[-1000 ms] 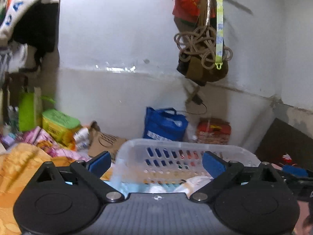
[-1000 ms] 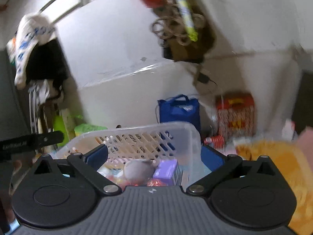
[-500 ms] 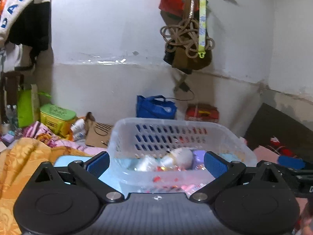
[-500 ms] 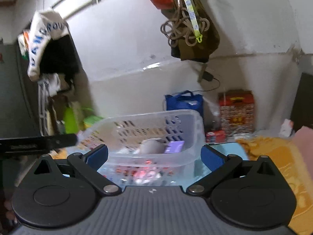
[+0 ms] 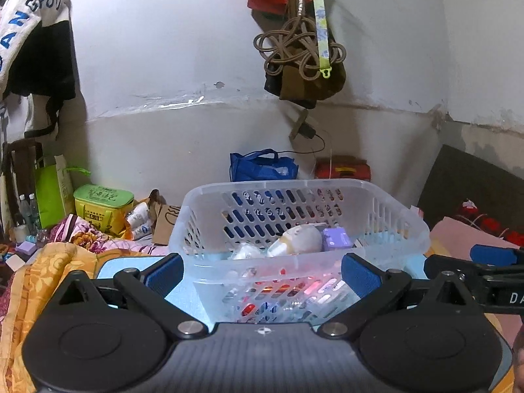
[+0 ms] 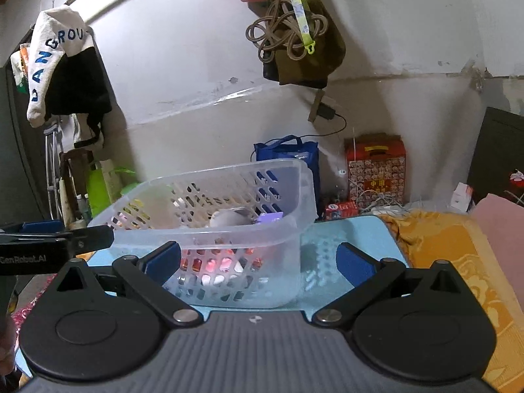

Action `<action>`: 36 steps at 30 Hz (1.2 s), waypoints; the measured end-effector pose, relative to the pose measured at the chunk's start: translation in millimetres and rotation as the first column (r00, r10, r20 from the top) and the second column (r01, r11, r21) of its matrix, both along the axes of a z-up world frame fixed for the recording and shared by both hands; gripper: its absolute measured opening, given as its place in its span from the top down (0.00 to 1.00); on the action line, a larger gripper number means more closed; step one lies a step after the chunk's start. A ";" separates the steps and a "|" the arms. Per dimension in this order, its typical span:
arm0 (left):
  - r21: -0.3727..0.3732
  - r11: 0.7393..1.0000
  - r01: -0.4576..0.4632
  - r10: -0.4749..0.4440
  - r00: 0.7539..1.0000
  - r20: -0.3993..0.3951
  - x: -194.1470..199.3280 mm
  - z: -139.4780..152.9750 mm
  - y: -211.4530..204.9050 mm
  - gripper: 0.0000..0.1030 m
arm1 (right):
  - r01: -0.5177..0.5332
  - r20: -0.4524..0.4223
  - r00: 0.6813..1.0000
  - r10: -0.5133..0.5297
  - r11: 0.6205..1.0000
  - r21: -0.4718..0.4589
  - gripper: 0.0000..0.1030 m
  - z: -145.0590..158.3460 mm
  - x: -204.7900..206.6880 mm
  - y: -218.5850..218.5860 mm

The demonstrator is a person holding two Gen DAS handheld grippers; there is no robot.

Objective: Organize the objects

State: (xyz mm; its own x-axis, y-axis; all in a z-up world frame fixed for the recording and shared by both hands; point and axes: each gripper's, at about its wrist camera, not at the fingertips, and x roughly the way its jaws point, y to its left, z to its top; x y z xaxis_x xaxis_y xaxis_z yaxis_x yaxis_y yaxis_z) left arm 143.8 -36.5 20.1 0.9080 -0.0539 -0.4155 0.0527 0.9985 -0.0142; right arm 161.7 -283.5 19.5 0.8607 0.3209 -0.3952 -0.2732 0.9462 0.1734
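A clear plastic basket (image 5: 386,203) stands on a light blue surface (image 5: 183,298); it also shows in the right wrist view (image 6: 294,196). Inside lie a white bottle (image 5: 299,240), a purple box (image 5: 337,239) and several small items seen through the slots. My left gripper (image 5: 262,270) is open and empty, just in front of the basket's near wall. My right gripper (image 6: 258,258) is open and empty, in front of the basket's right corner. The right gripper's side shows at the right edge of the left wrist view (image 5: 491,273).
An orange blanket (image 6: 458,262) lies to the right and another fold (image 5: 42,271) to the left. A blue bag (image 5: 262,167), a red box (image 6: 376,170) and a green tin (image 5: 103,201) stand by the wall. A rope and bags (image 5: 298,49) hang above.
Both grippers have drawn back and risen from the basket, which now shows whole with its contents. Both stay open.
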 end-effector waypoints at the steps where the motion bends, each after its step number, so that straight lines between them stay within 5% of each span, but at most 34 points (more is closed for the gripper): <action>1: 0.004 1.000 -0.001 0.001 1.000 0.000 -0.2 -0.4 -1.5 0.00 | -0.001 -0.001 1.000 0.001 1.000 0.004 0.00 -0.1 -1.0 -1.0; 36: 0.008 1.000 -0.002 0.002 0.999 -0.048 1.8 -19.9 4.9 0.00 | -0.012 0.081 0.997 0.016 0.998 -0.058 0.00 -5.0 -14.0 9.5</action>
State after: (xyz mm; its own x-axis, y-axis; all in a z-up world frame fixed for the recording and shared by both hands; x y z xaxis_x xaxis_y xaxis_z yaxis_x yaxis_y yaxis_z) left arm 145.6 -31.7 0.2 0.8871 -0.0482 -0.4591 0.0499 0.9987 -0.0083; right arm 147.7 -274.0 14.5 0.8863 0.3120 -0.3422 -0.2976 0.9499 0.0953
